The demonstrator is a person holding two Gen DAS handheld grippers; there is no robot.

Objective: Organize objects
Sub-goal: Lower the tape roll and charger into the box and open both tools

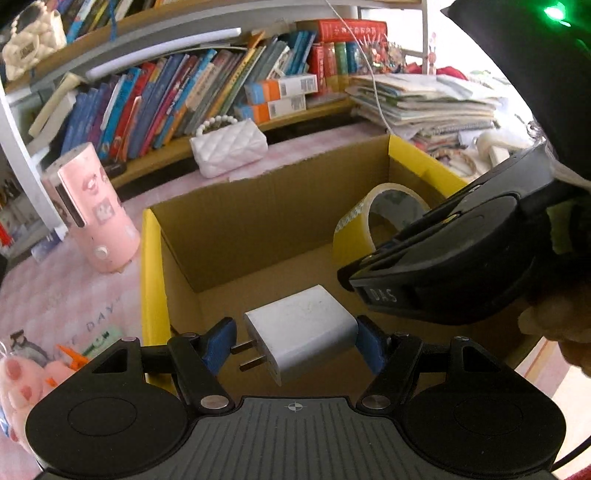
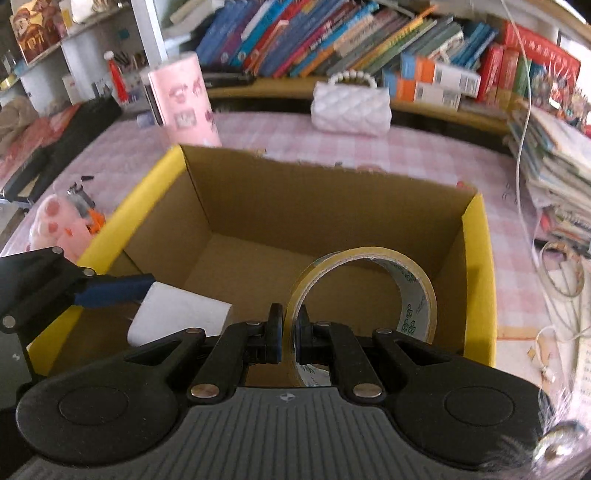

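Note:
My left gripper (image 1: 295, 345) is shut on a white charger plug (image 1: 303, 328), whose prongs point toward the left blue pad (image 1: 221, 343). It hangs over the near left part of an open cardboard box with yellow edges (image 1: 258, 229). My right gripper (image 2: 289, 336) is shut on the wall of a roll of clear yellowish tape (image 2: 369, 280), held upright above the box (image 2: 314, 206) on its right side. The right wrist view also shows the charger (image 2: 177, 317) under a blue finger (image 2: 114, 291). From the left wrist, the tape roll (image 1: 384, 218) shows behind the right gripper body (image 1: 443, 258).
The box stands on a pink checked tablecloth (image 2: 424, 155). Behind it are a pink cylinder (image 2: 184, 99), a white quilted purse (image 2: 351, 107) and a shelf of books (image 2: 332, 33). A paper stack (image 2: 554, 158) and a white cable (image 2: 524, 184) lie right; a plush paw (image 2: 55, 221) lies left.

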